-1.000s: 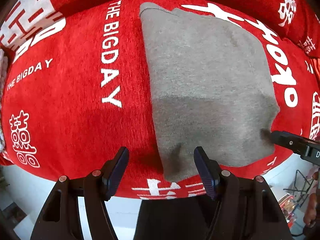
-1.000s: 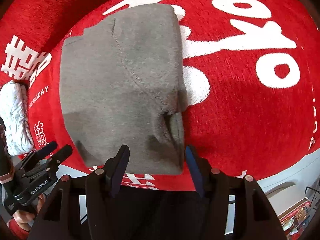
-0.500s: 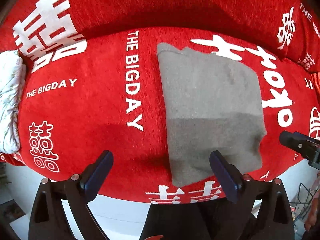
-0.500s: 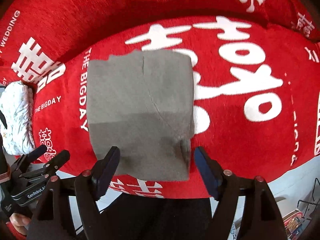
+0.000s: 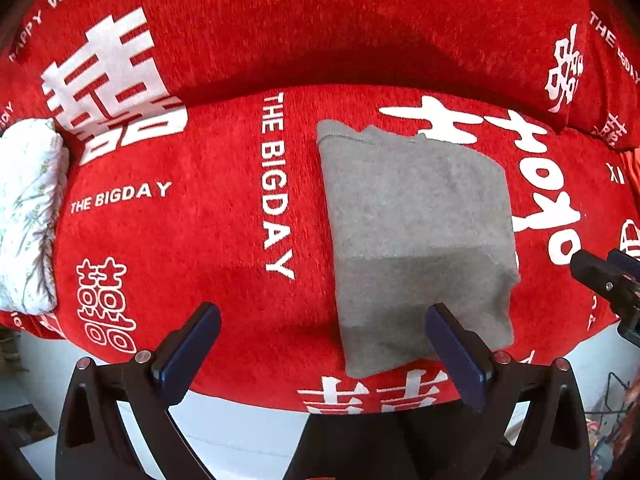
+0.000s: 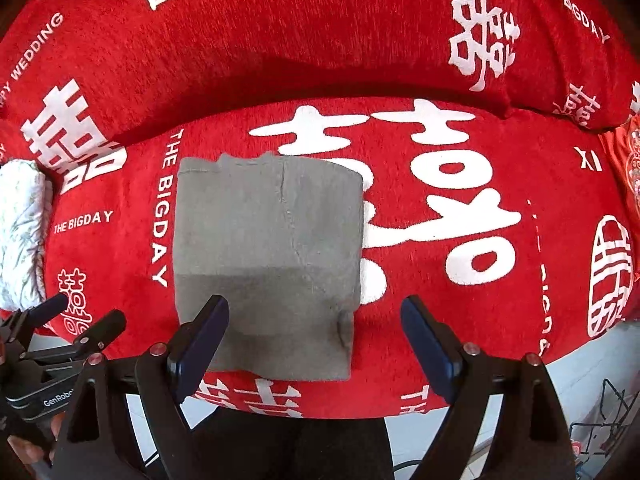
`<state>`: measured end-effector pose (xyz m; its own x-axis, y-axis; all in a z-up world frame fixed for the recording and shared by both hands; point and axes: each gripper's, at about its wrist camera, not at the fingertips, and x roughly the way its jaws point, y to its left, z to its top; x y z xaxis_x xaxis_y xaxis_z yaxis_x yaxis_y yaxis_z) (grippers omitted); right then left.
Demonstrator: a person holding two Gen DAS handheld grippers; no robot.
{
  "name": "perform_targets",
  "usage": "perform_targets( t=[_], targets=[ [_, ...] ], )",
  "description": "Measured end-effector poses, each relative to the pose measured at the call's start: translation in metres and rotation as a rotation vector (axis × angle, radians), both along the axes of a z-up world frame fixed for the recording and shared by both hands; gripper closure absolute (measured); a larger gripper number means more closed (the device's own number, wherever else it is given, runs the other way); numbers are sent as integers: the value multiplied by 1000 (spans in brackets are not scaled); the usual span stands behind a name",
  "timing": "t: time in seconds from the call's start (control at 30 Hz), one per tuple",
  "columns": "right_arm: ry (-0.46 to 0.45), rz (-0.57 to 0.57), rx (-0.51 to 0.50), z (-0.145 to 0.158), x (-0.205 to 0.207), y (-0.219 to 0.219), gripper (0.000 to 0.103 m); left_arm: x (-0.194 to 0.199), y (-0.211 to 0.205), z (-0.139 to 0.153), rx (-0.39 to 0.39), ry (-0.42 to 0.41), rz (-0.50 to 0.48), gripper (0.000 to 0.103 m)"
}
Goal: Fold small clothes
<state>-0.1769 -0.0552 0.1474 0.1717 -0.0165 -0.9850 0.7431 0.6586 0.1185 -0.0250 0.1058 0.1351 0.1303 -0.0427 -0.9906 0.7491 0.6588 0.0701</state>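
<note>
- Ahead of both tongs, on the red cover (image 5: 200, 240): folded grey garment (image 5: 416, 232) (image 6: 268, 256) (squarish, lying flat).
- Left gripper (image 5: 322, 354): spread wide, gripping nothing.
- Right gripper (image 6: 314, 346): likewise apart, clear of the cloth.

home: red wedding-print sofa cover (image 5: 200, 240)

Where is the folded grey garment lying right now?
The grey garment lies flat on the red sofa cover near its front edge, right of the "THE BIGDAY" lettering; both grippers are open, clear of it.
</note>
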Motion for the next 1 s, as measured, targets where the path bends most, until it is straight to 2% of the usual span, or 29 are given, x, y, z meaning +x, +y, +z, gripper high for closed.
perform_targets(
  t=[0.5, 1.0],
  targets=[
    [-10, -4, -25, 19, 0, 1, 13, -5, -3, 23, -42, -28, 18, 1],
    [-11, -8, -23, 22, 0, 1, 13, -7, -4, 29, -54, -28, 29, 1]
  ],
)
